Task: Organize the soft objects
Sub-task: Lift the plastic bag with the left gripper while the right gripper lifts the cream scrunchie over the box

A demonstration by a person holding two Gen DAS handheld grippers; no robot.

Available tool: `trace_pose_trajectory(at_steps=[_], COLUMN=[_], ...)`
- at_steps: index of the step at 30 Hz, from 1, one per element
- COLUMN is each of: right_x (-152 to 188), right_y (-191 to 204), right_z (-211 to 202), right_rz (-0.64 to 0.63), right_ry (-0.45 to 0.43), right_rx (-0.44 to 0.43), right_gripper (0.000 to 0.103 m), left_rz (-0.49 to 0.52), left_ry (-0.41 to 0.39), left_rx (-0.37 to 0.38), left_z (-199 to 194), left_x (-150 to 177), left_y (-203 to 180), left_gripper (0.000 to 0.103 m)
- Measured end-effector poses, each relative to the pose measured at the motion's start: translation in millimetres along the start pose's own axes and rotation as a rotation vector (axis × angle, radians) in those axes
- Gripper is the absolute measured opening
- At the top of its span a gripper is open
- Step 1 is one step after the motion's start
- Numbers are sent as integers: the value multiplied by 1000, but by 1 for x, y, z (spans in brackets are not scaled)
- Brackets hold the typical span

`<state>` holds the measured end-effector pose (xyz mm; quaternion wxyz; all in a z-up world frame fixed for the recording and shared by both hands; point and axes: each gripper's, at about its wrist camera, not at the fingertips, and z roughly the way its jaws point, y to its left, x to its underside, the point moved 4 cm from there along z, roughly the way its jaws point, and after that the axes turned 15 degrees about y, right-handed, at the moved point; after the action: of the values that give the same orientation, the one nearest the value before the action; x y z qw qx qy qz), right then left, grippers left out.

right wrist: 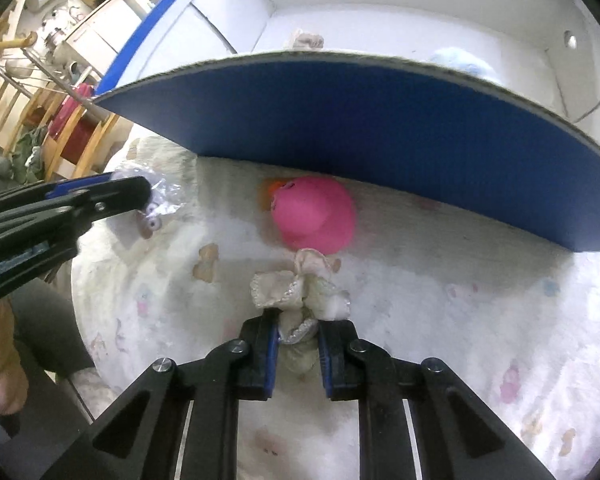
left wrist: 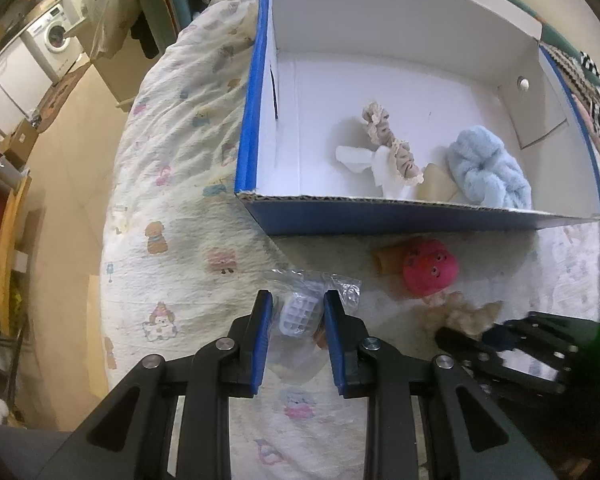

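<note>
Right jaws pinching cream scrunchie point(right wrist: 300, 296), left jaws clamping plastic packet point(left wrist: 300, 312)

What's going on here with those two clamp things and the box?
A person is tidying small soft things off a bed into a blue box. The left gripper is shut on a clear plastic bag. The right gripper is shut on a cream frilly scrunchie. A pink toy lies beside the box. A blue scrunchie and a beige one are already inside.
</note>
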<state>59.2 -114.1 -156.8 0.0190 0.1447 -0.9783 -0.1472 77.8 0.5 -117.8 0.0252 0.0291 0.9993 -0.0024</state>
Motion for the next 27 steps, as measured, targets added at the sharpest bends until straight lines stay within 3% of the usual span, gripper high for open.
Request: trace_pose_trajectory(at_steps=[9, 13, 16, 20, 27], right_x=[14, 24, 24, 22, 12], right_y=[-16, -26, -29, -35, -40], right_z=[-23, -43, -57, -86, -136], right_rz=[33, 47, 66, 97, 107], right_ry=[-54, -95, -144, -243, -395], right_rx=[-21, -36, -46, -91, -98], right_gripper=[19, 19, 19, 19, 19], left_rz=[32, 50, 44, 33, 43], left_ry=[3, -30, -46, -96, -258], left_rx=[-61, -100, -87, -57, -29], left_z=[9, 5, -1, -17, -68], left_x=[3, 1, 3, 10, 19], left_y=[-7, -8, -6, -6, -18], left_gripper=[23, 23, 23, 23, 23])
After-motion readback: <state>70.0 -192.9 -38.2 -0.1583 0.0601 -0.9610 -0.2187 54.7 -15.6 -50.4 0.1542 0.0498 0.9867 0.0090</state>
